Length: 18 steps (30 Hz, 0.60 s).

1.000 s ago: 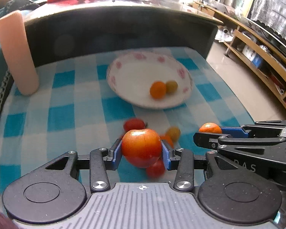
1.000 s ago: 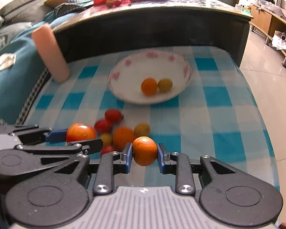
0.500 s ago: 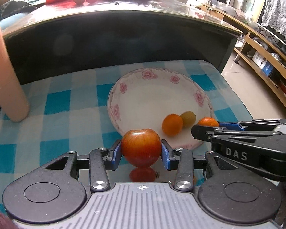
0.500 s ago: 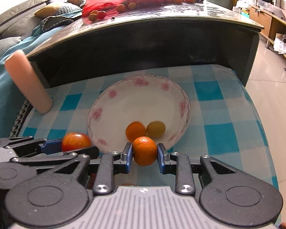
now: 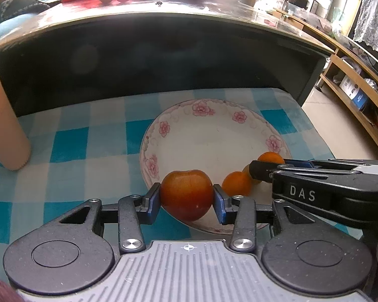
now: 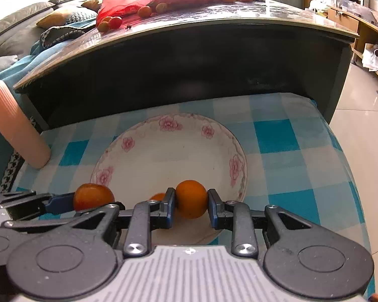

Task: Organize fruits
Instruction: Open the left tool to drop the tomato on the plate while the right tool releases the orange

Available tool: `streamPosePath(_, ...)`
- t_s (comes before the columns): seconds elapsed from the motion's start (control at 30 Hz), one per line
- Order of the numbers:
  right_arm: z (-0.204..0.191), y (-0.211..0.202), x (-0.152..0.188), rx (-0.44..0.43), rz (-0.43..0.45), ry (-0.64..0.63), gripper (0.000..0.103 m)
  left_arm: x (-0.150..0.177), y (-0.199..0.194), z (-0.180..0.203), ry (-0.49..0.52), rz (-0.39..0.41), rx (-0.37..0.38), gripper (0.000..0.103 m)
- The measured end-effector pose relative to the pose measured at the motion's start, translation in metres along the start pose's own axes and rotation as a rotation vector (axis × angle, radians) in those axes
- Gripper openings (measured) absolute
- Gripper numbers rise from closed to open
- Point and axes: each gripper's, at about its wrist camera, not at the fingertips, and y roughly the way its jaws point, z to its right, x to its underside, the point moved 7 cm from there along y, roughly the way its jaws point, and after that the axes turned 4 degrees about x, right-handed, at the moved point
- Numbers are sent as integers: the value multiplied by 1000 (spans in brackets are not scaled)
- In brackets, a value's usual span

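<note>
The plate (image 5: 199, 115) lies on a blue checked cloth (image 5: 70, 146), with a dark table edge (image 5: 163, 50) rising just behind it and bare cloth to its left and right. A pink roll (image 5: 5, 125) stands on the cloth well left of the plate.

The left gripper (image 5: 187, 198) hovers level over the plate's near left rim, its jaws clamped on a red tomato (image 5: 186, 195). The right gripper (image 6: 191, 203) hovers over the plate's near right part, side by side with the left one, jaws clamped on an orange (image 6: 191, 198).

Inside the plate, near its front rim, sit a small orange fruit (image 5: 237, 183) and a yellowish fruit (image 5: 247, 170) touching it, partly hidden by the right gripper.
</note>
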Motion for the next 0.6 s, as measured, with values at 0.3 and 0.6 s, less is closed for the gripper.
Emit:
streamPosePath(0.3, -4, 2, -5, -21, 11, 18, 42, -2, -4, 3, 21, 22, -1, 73)
streamPosePath(0.6, 2, -8, -12, -10, 35, 51, 42, -2, -11, -5, 0, 26, -14, 73)
